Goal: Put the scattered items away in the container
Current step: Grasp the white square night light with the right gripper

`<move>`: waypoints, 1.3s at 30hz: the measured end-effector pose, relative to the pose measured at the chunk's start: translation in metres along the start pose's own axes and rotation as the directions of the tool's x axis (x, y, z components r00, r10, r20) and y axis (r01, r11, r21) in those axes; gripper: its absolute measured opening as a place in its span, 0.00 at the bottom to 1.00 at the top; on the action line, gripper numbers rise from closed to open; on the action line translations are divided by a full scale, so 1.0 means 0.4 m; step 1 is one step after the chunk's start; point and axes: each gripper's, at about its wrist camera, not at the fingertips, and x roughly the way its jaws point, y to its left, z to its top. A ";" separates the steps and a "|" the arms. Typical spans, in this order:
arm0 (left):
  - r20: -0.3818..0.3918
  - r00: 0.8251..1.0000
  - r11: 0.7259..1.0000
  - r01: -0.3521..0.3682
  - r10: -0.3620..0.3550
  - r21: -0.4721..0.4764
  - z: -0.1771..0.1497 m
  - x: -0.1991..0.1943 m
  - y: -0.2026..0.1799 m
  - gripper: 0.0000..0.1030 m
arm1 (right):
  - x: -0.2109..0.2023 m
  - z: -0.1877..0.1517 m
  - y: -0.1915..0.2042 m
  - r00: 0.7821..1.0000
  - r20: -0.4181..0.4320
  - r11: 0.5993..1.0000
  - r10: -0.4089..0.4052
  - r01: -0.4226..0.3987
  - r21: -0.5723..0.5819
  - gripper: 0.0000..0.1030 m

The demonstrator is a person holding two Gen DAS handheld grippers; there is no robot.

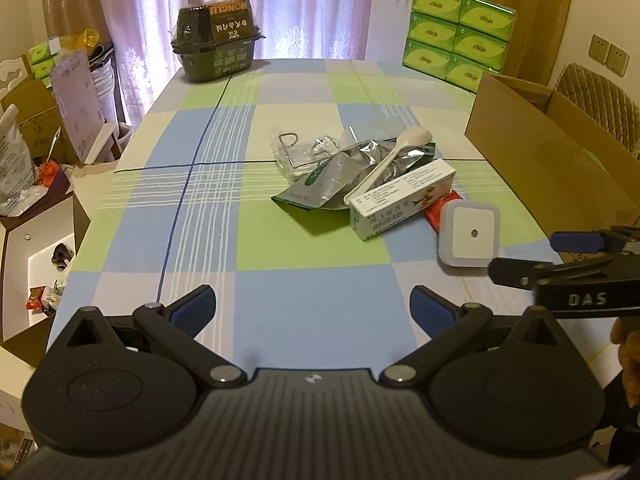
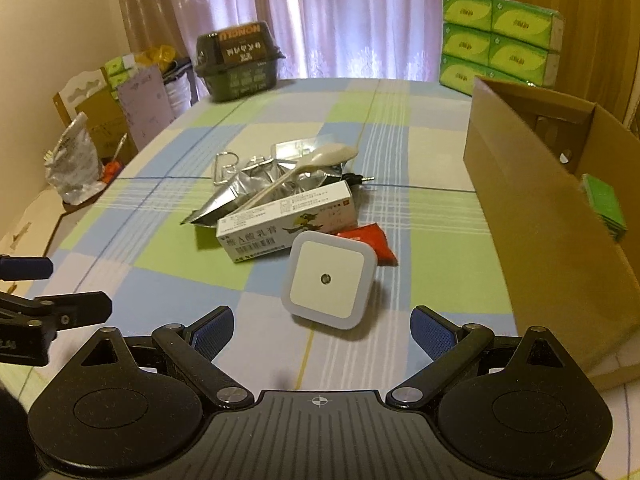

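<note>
The right gripper (image 2: 322,334) hovers low over the tabletop (image 2: 168,280), jaws wide apart and empty; the square night light (image 2: 328,278) lies just ahead at 12 o'clock. The left gripper (image 1: 314,312) is also spread open and holds nothing. The cardboard box (image 2: 532,216) stands at 2 o'clock.

Blue, green and cream checked tablecloth (image 2: 192,280), white night light (image 2: 328,280), brown cardboard box (image 2: 532,216)

A dark food tub (image 1: 217,38) stands at the table's far end, upper left of the frame; green tissue packs (image 1: 460,34) are stacked upper right; pale curtains (image 1: 256,4) hang behind; boxes and bags (image 1: 36,132) crowd the left edge.
</note>
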 end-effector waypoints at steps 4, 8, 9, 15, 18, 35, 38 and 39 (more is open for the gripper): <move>0.005 1.000 1.000 0.016 -0.016 0.002 0.008 0.025 0.010 0.98 | 0.045 0.009 0.005 1.000 -0.003 1.000 -0.021 0.021 0.006 0.97; -0.020 1.000 1.000 0.015 -0.015 0.008 0.016 0.055 0.012 0.98 | 0.077 0.014 0.010 1.000 -0.002 1.000 -0.031 0.031 0.003 0.97; -0.026 1.000 1.000 0.016 -0.015 0.007 0.017 0.063 0.013 0.98 | 0.083 0.014 0.011 0.999 0.000 0.999 -0.036 0.036 0.000 0.97; -0.046 0.999 1.000 0.009 -0.010 -0.009 0.022 0.100 0.020 0.98 | 0.119 0.019 0.009 0.998 -0.013 0.998 -0.063 0.064 0.012 0.96; -0.057 0.998 1.000 -0.005 0.003 -0.020 0.021 0.115 0.025 0.98 | 0.127 0.021 0.009 0.997 -0.011 0.997 -0.078 0.078 0.007 0.96; -0.030 0.998 0.991 0.061 -0.057 0.121 0.054 0.155 -0.016 0.98 | 0.126 0.019 -0.022 0.998 -0.029 0.998 -0.060 0.060 0.007 0.67; -0.022 0.996 0.980 0.090 -0.088 0.180 0.066 0.164 -0.040 0.98 | 0.096 0.019 -0.047 0.998 -0.017 0.998 -0.064 0.064 0.012 0.67; -0.017 0.995 0.972 0.103 -0.101 0.212 0.073 0.170 -0.052 0.98 | 0.087 0.019 -0.055 0.998 -0.015 0.998 -0.067 0.067 0.013 0.67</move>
